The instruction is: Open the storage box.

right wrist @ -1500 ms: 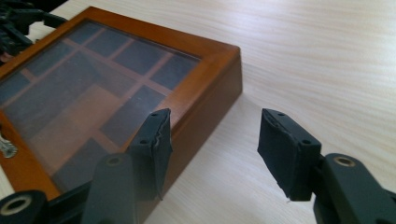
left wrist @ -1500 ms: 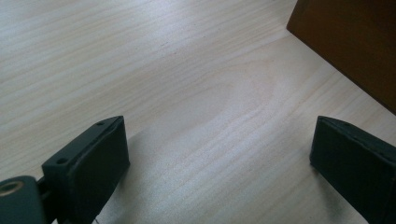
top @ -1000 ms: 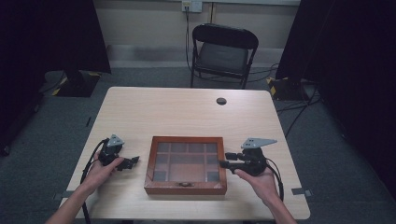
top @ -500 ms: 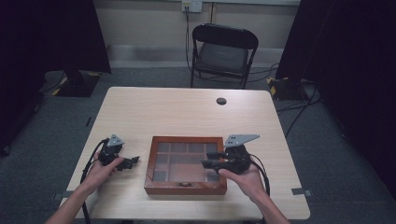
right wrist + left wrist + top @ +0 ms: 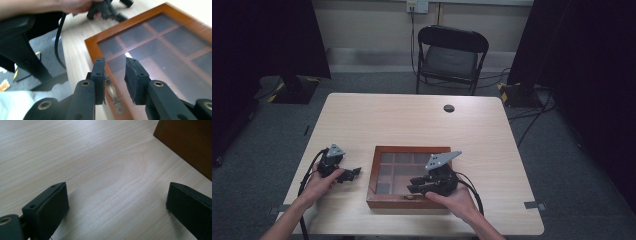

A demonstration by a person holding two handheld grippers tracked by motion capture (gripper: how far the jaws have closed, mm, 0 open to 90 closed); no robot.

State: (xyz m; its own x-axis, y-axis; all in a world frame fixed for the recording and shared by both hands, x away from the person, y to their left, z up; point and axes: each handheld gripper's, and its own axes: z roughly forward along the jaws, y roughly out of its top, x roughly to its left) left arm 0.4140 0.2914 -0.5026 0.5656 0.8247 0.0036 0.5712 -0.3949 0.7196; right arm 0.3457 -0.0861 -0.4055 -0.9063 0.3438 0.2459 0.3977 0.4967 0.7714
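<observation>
Left gripper (image 5: 353, 172) stayed parked on the table (image 5: 412, 120) beside the wooden box (image 5: 382, 202), jaws wide and empty, while right gripper (image 5: 412, 184) swung in over its glass lid (image 5: 160, 50), jaws narrowed, gripping nothing — probably lining up on the front latch (image 5: 113, 93).

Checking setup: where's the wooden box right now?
High view: wooden box sits at the table's near edge, between left gripper and right gripper.

Left hand (image 5: 323, 181) grips black two-jaw left claw (image 5: 353, 173) low over the table, jaws spread wide, nothing between. Right hand (image 5: 452, 199) holds black right claw (image 5: 414, 184), grey three-cornered plate on top, jaws pointing left, narrow gap, empty. Both forearms enter from bottom edge.
</observation>
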